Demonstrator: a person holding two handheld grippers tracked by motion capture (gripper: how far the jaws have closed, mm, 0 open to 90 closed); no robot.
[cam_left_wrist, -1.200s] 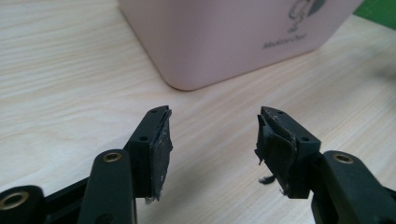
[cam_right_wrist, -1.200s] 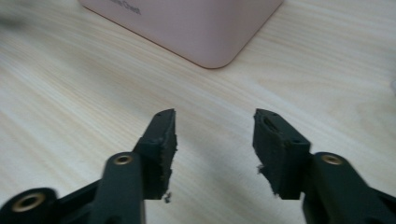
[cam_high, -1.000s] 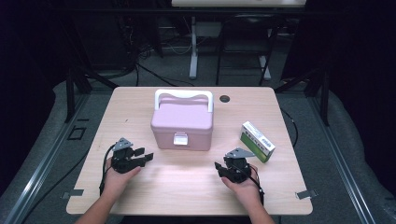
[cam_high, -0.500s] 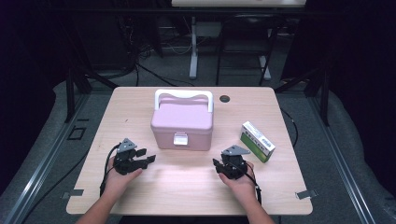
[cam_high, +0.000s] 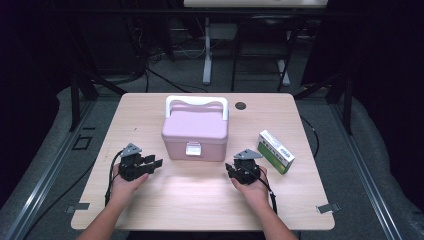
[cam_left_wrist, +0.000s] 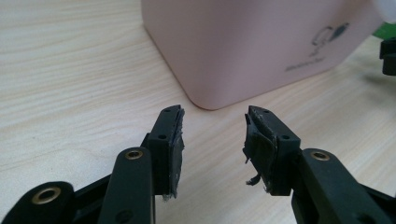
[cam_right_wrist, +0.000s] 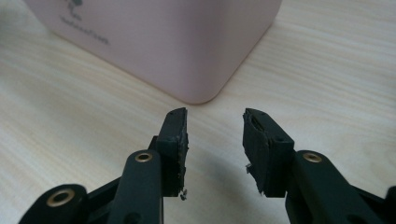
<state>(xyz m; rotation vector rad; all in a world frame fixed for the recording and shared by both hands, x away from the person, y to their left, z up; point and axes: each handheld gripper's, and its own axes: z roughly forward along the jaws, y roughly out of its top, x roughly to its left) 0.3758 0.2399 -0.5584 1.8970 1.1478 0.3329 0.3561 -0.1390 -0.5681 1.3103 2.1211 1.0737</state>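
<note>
Both hand-held grippers (cam_high: 239, 169) gaping beside pink box (cam_high: 195, 132); lettering unreadable.

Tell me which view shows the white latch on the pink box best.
The high view: the white latch sits in plain sight on the front wall of the pink box, below the closed lid. The left gripper view shows a lower corner of the box and faint printed lettering; the right gripper view shows another lower corner.

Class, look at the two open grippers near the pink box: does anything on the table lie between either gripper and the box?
Nothing visible does. Bare wooden table separates the left gripper and right gripper from the pink plastic box. The green carton lies off to the right.
</note>
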